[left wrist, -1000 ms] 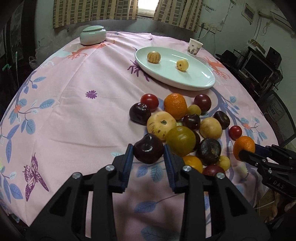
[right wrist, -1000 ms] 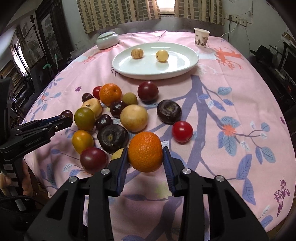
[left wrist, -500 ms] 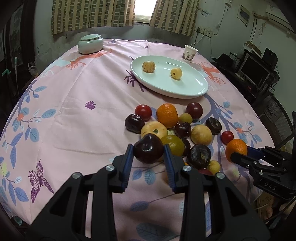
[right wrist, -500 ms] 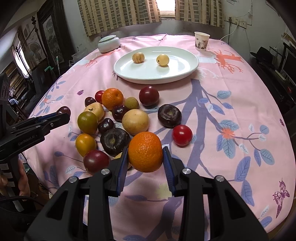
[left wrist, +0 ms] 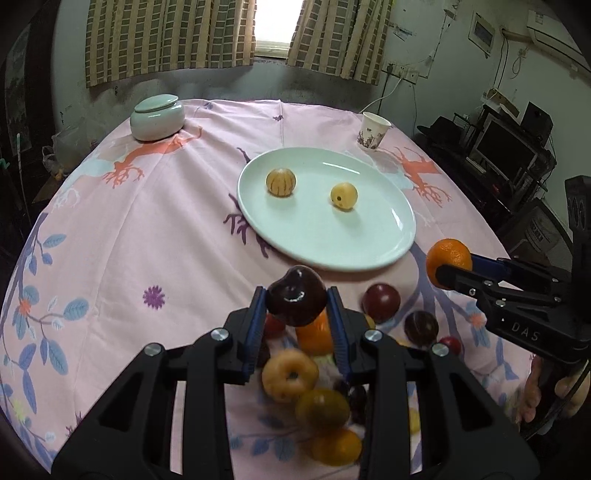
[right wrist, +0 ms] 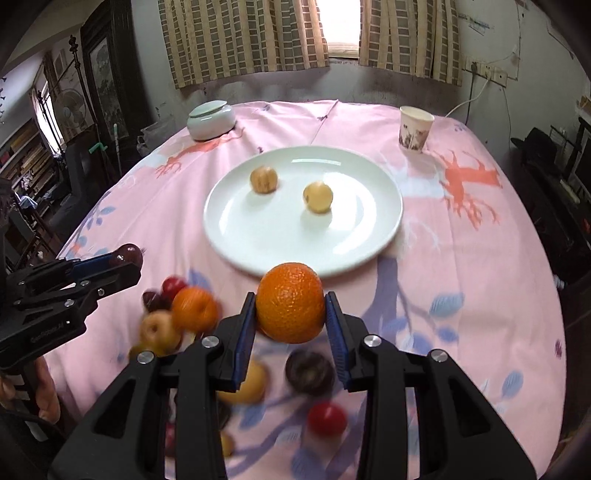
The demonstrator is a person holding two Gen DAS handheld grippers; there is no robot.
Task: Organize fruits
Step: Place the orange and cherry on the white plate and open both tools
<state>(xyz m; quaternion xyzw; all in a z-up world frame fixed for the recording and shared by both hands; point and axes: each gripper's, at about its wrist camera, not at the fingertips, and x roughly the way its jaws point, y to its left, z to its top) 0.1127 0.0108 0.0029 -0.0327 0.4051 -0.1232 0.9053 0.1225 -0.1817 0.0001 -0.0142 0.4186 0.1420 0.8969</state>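
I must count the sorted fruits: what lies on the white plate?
On the white plate lie two small yellowish fruits, apart. The held orange covers its near rim.

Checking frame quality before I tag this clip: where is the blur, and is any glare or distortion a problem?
Left wrist view: loose fruit pile under the gripper is smeared; plate and held dark plum are sharp. Right wrist view: pile also smeared, held orange crisp. Both views: window blown out, fisheye bends the table edge.

Two fruits [left wrist: 312,186] lie on the plate [left wrist: 369,254], behind the fruit pile [left wrist: 321,387]; cup [left wrist: 372,132] behind right.
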